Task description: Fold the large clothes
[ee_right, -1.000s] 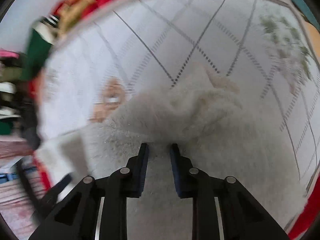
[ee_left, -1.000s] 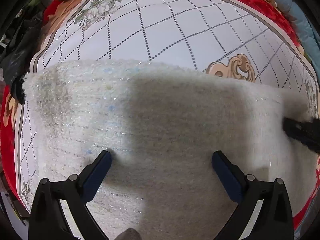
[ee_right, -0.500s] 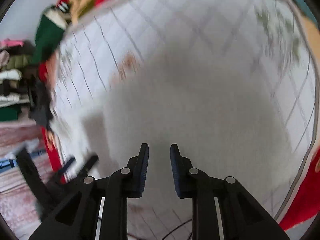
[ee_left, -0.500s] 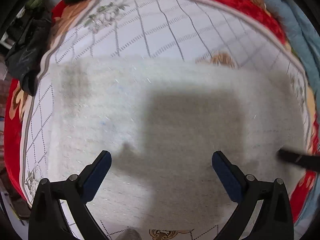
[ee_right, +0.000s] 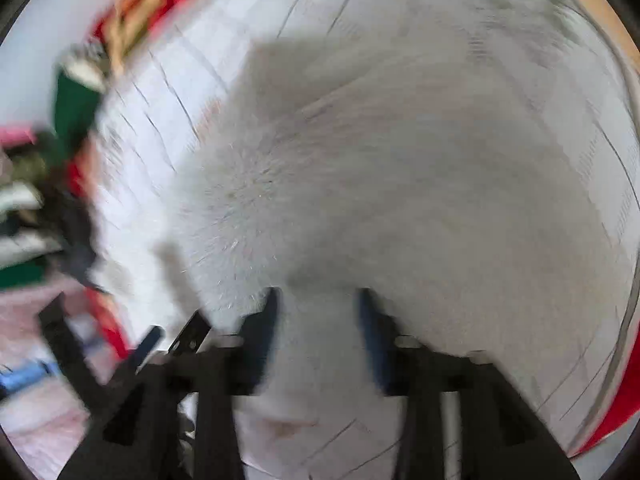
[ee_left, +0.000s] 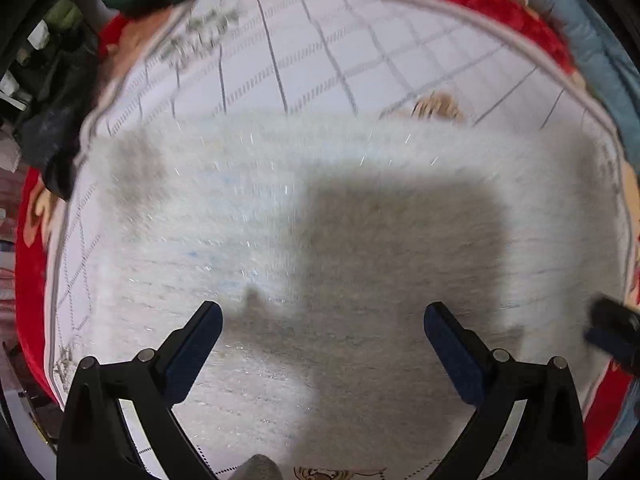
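Sweater (ee_left: 320, 240), white and fuzzy, lies flat across the middle of both frames on a grid-patterned sheet (ee_left: 360, 52). Left gripper (ee_left: 323, 316) at lower centre has its jaws spread wide, holding nothing. Right gripper (ee_right: 318, 300), blurred, has jaws parted over the sweater (ee_right: 400, 200), empty.

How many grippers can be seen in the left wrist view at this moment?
2. The left gripper fills the bottom of the view, jaws wide open above the fuzzy white garment. The right gripper pokes in at the right edge, blurred, only partly in view.
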{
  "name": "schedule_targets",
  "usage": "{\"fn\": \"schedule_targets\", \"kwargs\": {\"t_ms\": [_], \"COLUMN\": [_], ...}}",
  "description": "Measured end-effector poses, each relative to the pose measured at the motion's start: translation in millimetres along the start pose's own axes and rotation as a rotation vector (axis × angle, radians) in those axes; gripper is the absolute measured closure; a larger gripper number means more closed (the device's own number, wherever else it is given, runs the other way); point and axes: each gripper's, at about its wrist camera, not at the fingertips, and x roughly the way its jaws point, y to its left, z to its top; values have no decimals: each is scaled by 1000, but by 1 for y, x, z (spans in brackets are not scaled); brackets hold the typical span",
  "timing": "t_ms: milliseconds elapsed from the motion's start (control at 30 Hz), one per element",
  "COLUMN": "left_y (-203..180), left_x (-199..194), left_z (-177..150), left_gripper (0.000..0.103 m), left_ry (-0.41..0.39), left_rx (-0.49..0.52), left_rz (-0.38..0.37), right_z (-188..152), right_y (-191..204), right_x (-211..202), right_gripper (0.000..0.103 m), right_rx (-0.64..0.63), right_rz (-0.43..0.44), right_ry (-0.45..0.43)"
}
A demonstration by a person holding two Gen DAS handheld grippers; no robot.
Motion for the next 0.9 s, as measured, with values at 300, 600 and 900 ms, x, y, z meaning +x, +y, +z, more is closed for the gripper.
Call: {"fn": "schedule_targets", "kwargs": {"t_ms": [300, 600, 900], "left_y": [-37, -35, -45], "left_x": [15, 21, 18], "left_z": [9, 6, -5], "left_gripper": [0, 0, 0], "left_ry": [5, 22, 36], "left_rx": [40, 36, 65], "left_rz": [3, -7, -42], "right_z": [-63, -32, -51], "right_y": [-159, -156, -110], "right_x": [-3, 70, 13], "right_gripper": [31, 31, 82], "right_rx": [402, 518, 416], "right_rz": [276, 687, 559], "right_ry": [-251, -288, -397]}}
